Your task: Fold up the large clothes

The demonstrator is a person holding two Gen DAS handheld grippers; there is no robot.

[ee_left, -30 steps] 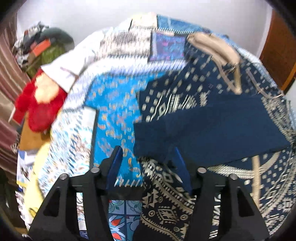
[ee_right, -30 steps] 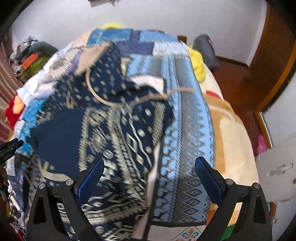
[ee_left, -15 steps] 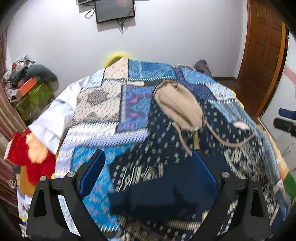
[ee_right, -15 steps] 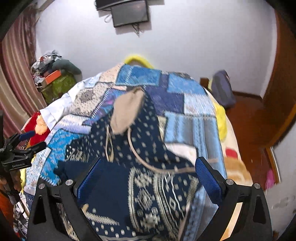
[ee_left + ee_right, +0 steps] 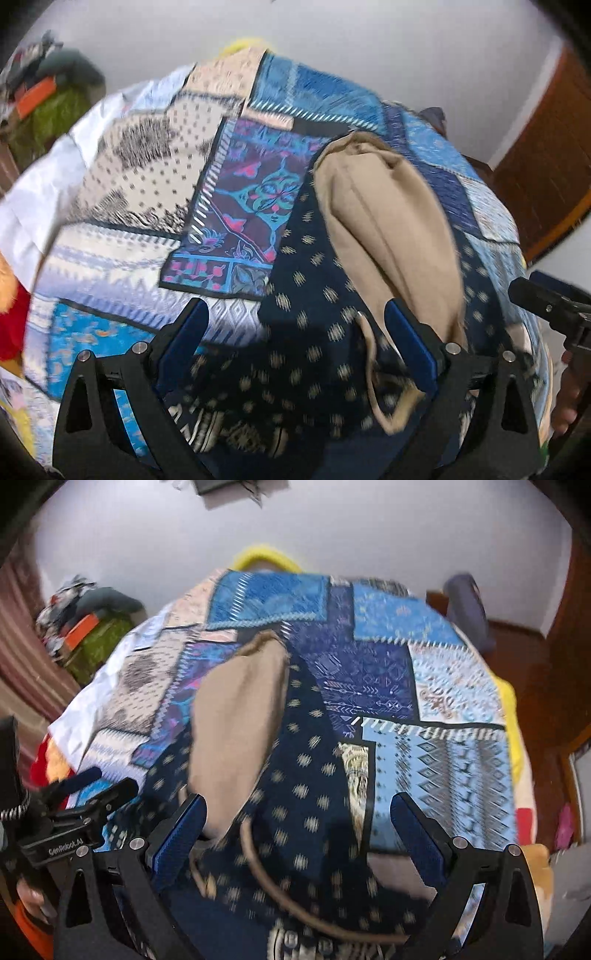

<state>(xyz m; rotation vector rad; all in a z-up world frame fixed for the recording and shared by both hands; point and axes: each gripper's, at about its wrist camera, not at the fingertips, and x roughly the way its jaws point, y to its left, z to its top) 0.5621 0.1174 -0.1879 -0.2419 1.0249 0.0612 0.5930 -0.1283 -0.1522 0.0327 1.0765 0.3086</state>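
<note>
A navy patterned hooded garment (image 5: 314, 332) lies on the patchwork bedspread (image 5: 147, 192), its beige-lined hood (image 5: 384, 229) pointing to the far end. It also shows in the right wrist view (image 5: 306, 797) with the hood (image 5: 236, 716) and a beige drawstring (image 5: 269, 882). My left gripper (image 5: 295, 343) is open and empty above the garment's upper part. My right gripper (image 5: 297, 830) is open and empty over the garment just right of the hood. Each gripper shows at the edge of the other's view.
The bedspread (image 5: 443, 709) covers a bed with a yellow pillow (image 5: 266, 555) at the far end. A pile of clothes and boxes (image 5: 85, 627) stands at the far left. A red plush (image 5: 11, 328) lies at the left edge. A wooden door (image 5: 546, 155) is at right.
Both grippers have moved forward along the garment toward the hood, which now looks larger and closer. The left gripper, nearly shut a second ago, has opened wide.
</note>
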